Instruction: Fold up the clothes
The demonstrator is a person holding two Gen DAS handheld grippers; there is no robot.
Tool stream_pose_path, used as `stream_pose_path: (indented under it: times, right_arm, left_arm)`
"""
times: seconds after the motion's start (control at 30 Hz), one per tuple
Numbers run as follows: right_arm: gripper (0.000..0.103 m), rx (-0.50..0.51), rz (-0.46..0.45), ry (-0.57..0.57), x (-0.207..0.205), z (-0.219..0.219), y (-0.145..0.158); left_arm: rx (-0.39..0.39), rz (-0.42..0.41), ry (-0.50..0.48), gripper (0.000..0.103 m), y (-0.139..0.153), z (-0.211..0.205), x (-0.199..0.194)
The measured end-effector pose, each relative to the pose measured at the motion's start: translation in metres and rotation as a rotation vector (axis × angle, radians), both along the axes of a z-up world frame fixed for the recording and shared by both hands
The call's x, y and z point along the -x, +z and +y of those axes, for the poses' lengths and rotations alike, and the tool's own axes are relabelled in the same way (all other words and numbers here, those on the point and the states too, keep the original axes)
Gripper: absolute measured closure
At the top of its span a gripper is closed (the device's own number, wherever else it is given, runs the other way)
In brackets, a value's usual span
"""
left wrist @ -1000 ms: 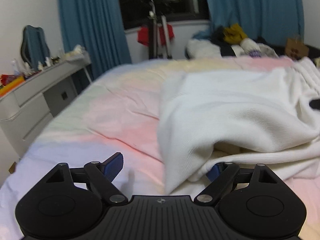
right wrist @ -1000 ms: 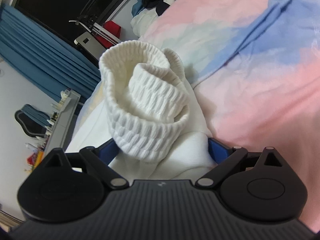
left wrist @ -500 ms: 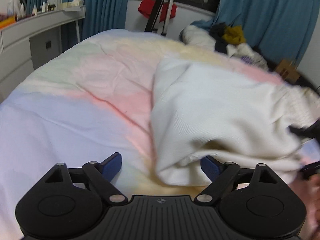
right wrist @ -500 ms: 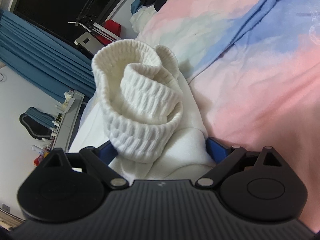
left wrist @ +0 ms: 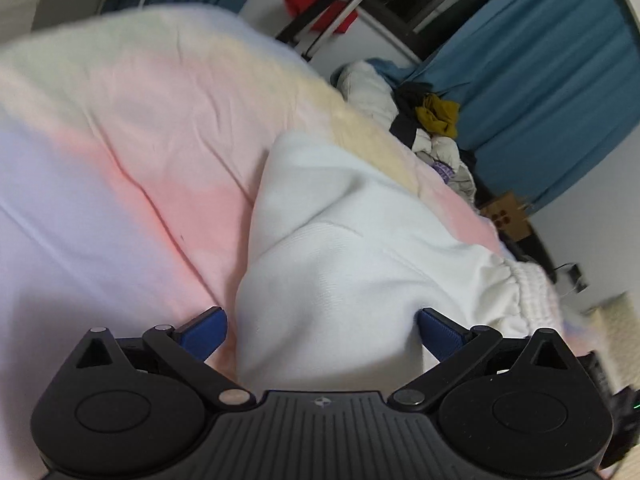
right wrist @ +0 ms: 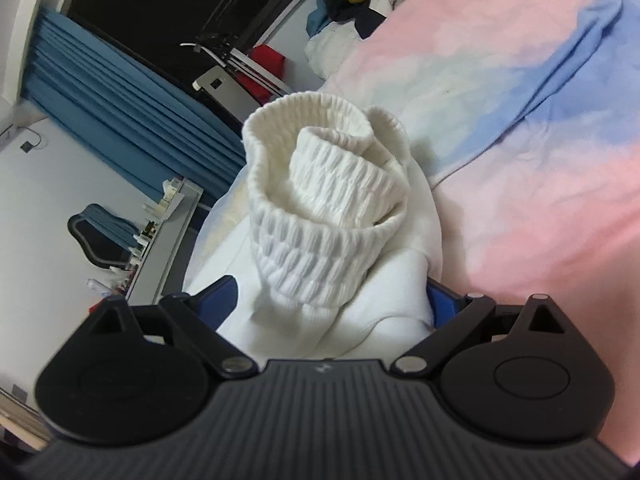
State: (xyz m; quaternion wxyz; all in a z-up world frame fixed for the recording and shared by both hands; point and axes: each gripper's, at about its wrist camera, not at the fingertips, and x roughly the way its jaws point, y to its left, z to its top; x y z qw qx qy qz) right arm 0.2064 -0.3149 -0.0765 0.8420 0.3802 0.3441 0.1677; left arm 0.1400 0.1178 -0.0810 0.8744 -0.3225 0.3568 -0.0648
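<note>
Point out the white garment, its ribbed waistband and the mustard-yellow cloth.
white garment [left wrist: 340,248], left wrist view, smooth middle panel
ribbed waistband [right wrist: 320,216], right wrist view, bunched ribbing
mustard-yellow cloth [left wrist: 438,114], left wrist view, crumpled middle

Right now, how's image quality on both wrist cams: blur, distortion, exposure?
Left wrist view: smeared by motion blur, bedsheet and white garment soft, fisheye bends the curtain. Right wrist view: sharp, ribbed cuff knit crisp, window pure black, room tilted and curved at the edges.

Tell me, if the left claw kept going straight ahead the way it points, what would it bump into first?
Probably the white garment: its fold already lies between the opening left claw, with the pastel bedsheet beyond.
</note>
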Motion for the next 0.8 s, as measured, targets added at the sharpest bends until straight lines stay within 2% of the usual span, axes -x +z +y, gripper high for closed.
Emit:
stream_pose_path:
  times: [0.1, 0.2, 0.23, 0.27, 0.3, 0.4, 0.5, 0.63, 0.8]
  right_arm:
    - [0.004, 0.008, 0.043, -0.013, -0.012, 0.001, -0.011]
    - [0.007, 0.054, 0.047, -0.007, -0.017, 0.006, -0.013]
    - [0.011, 0.074, 0.046, -0.007, -0.017, 0.008, -0.012]
    - [0.025, 0.105, 0.042, -0.014, -0.015, 0.009, -0.009]
    - [0.034, 0.134, 0.04, -0.019, -0.013, 0.01, -0.007]
    - [0.047, 0.148, 0.02, -0.025, -0.004, 0.007, -0.004]
    - [0.053, 0.174, -0.021, -0.027, 0.007, 0.01, 0.004]
    - [0.057, 0.19, -0.098, -0.029, 0.024, 0.014, 0.024]
    - [0.06, 0.162, -0.177, -0.022, 0.038, 0.013, 0.05]
  left_arm:
    - [0.005, -0.004, -0.012, 0.0, -0.011, 0.002, -0.006]
    - [0.003, -0.01, -0.014, 0.002, -0.015, 0.001, -0.007]
    - [0.002, -0.013, -0.013, 0.007, -0.016, 0.001, -0.007]
    - [-0.003, -0.015, -0.013, 0.011, -0.016, 0.0, -0.007]
    - [-0.018, -0.017, -0.012, 0.013, -0.015, -0.002, -0.003]
    - [-0.06, -0.03, -0.005, 0.024, -0.011, -0.01, 0.006]
    - [-0.085, -0.049, 0.011, 0.036, -0.005, -0.014, 0.013]
    - [-0.076, -0.079, 0.023, 0.054, 0.008, -0.016, 0.025]
    - [-0.077, -0.099, 0.03, 0.059, 0.027, -0.024, 0.042]
